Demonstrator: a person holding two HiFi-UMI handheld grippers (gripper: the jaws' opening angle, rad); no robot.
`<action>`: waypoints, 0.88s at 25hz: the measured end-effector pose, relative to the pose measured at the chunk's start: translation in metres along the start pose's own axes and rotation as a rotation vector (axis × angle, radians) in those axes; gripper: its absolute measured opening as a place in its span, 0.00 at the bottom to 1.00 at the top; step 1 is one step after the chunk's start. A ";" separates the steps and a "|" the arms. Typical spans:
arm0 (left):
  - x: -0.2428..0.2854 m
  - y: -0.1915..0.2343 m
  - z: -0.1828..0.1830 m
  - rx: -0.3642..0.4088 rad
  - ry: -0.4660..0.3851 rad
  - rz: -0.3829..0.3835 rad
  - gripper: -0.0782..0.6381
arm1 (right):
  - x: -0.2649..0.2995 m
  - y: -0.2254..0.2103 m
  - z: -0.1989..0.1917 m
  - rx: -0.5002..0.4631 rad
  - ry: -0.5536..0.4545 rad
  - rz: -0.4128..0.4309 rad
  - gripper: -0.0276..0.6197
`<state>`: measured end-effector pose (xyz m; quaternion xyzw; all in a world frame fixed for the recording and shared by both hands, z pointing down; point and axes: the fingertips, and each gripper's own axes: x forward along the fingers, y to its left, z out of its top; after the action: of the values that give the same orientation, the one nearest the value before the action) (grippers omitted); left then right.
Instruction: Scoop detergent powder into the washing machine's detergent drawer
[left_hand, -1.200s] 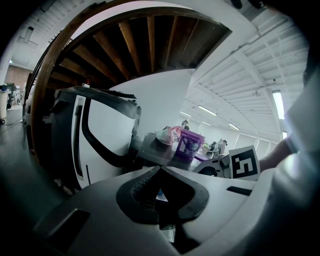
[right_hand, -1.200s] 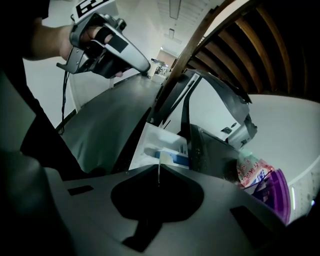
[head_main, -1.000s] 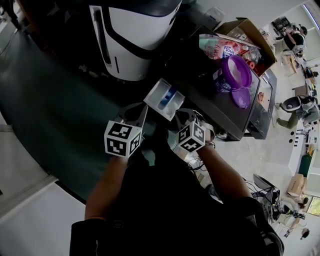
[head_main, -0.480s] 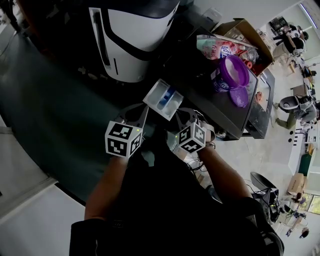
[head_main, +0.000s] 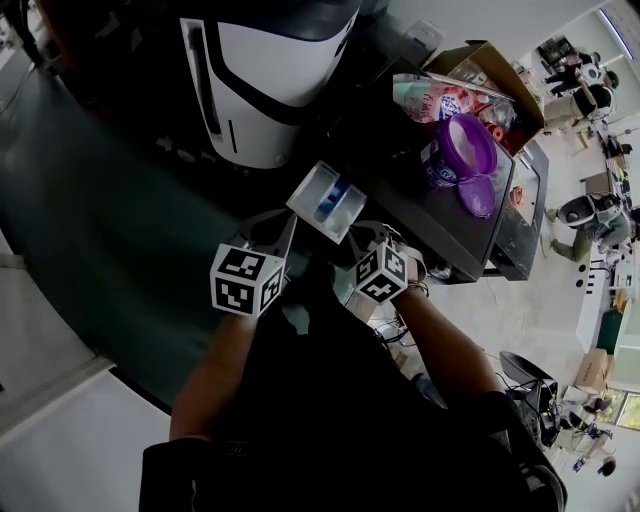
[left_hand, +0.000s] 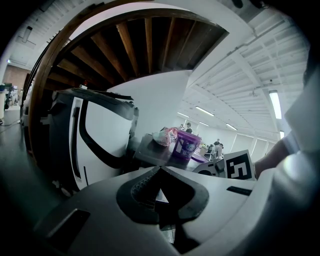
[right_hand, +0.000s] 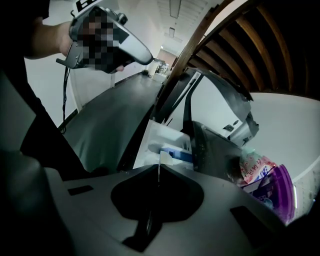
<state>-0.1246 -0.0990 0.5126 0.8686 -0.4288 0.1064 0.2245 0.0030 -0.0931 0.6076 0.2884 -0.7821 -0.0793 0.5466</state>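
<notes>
Drawer: one detergent drawer (head_main: 322, 195), white, pulled out of the front of the dark machine (head_main: 420, 215) at its left corner, open side up.
Drawer axis: the long axis runs straight out from the machine front. The free end points toward the person and the two grippers, and the other end is in the machine.
Drawer inside: one blue insert (head_main: 334, 197) lies along that same axis. The right gripper view shows it too, behind a white compartment at the near end.
Left gripper (left_hand: 160, 168): jaws closed tip to tip with nothing between them. It is held just short of the drawer's free end, to that end's left.
Right gripper (right_hand: 159, 167): jaws pressed together and empty. It is aimed at the drawer's near end and held just beside it on the right.
Cubes: two, one on each gripper, side by side below the drawer in the head view.
Tub: one purple tub (head_main: 462, 148), upright and open. It stands on the machine's top toward the far edge, well apart from the drawer.
Lid: one purple lid (head_main: 482, 196), flat on the same top, just beside the tub.
Bag: one pink printed bag (head_main: 428, 98) lies at the far edge of the top, next to the tub.
Box: one cardboard box (head_main: 495, 62), beyond the far edge.
White appliance (head_main: 270, 70): one, standing left of the dark machine.
</notes>
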 end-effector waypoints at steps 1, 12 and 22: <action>0.001 0.000 0.000 -0.002 0.001 0.000 0.12 | 0.002 0.001 -0.001 0.002 0.007 0.011 0.07; 0.005 0.004 -0.004 -0.007 0.013 0.004 0.12 | 0.007 0.001 0.000 -0.010 0.000 0.011 0.07; 0.002 0.006 0.001 -0.004 0.004 0.009 0.12 | 0.005 -0.002 -0.002 0.041 -0.004 0.011 0.07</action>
<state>-0.1282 -0.1040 0.5138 0.8661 -0.4323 0.1082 0.2266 0.0041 -0.0966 0.6117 0.2950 -0.7865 -0.0606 0.5392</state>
